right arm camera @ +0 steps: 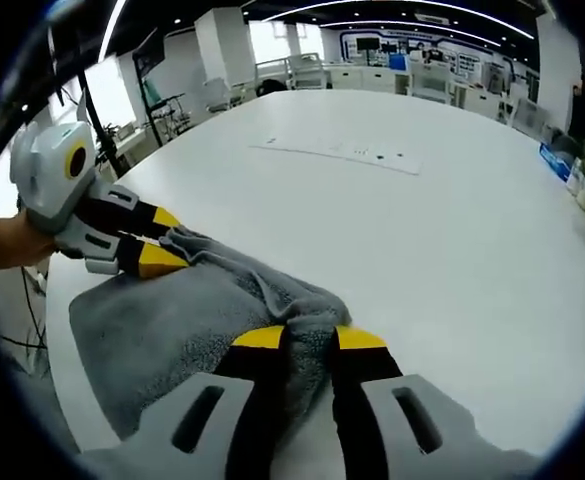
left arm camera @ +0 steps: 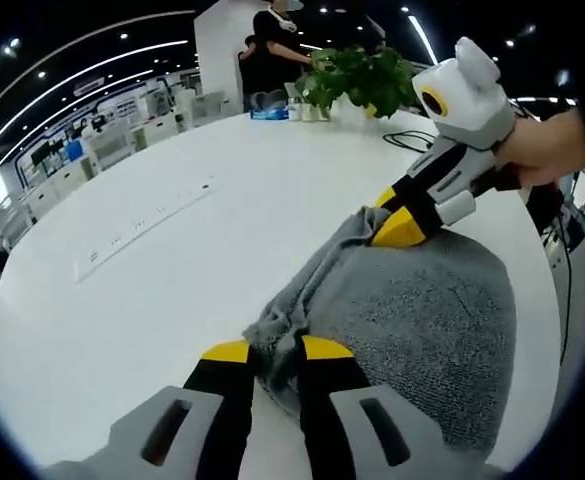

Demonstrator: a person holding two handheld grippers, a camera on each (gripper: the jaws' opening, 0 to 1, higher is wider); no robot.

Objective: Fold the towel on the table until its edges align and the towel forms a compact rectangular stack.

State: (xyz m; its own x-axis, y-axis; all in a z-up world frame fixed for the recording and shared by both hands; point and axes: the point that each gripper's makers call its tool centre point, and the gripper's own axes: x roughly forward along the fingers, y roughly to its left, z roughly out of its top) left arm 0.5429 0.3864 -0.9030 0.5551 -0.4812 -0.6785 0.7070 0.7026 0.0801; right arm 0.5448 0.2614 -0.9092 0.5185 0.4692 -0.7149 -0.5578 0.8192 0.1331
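A grey towel (left arm camera: 412, 310) lies on the white tabletop (left arm camera: 172, 260), at the lower right of the left gripper view. The left gripper (left arm camera: 276, 352), bottom centre, pinches a bunched corner of the towel between its yellow-tipped jaws. In the right gripper view, the right gripper (right arm camera: 309, 340) likewise clamps the towel's other raised corner at bottom centre.

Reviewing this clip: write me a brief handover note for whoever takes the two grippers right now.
Left gripper: jaws pinching one corner of the grey towel.
Right gripper: jaws pinching the other corner along the same bunched edge.
Towel lies on the white table, with that gripped edge lifted and wrinkled.
Done: both corners grasped.
Left: carry this edge over to the opposite one, align, then fold again into a compact rectangle.
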